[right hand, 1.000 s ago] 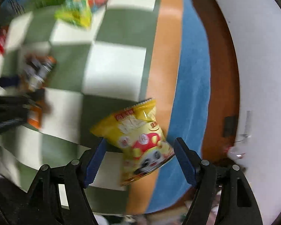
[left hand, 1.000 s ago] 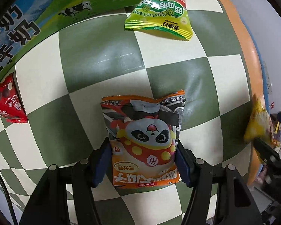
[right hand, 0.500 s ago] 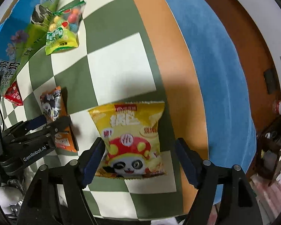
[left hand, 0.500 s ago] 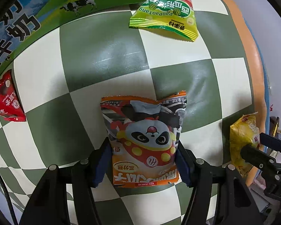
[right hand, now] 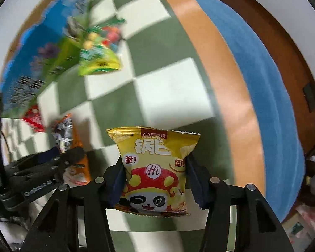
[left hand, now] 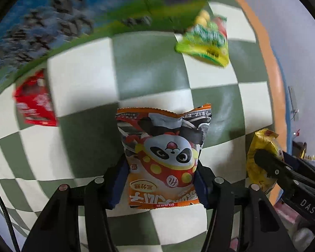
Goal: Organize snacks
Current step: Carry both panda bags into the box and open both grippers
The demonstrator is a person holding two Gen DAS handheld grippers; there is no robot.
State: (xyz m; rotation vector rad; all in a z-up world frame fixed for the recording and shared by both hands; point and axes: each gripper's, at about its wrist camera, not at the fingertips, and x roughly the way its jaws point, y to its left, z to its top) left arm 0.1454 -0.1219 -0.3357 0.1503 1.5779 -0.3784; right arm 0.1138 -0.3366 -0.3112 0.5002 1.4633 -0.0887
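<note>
Left wrist view had the left gripper (left hand: 161,185) clamped on the orange panda bag (left hand: 163,157) at lower center, and the right gripper (right hand: 155,185) pinched the yellow panda bag (right hand: 155,168). Green candy bag (left hand: 205,42) upper right and red packet (left hand: 34,100) at left were unsorted, so lots remained.

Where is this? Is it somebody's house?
Probably a home. A green and white checked cloth covers a table, snack bags like the yellow panda bag and orange panda bag are on hand, and a printed carton sits at the back.
</note>
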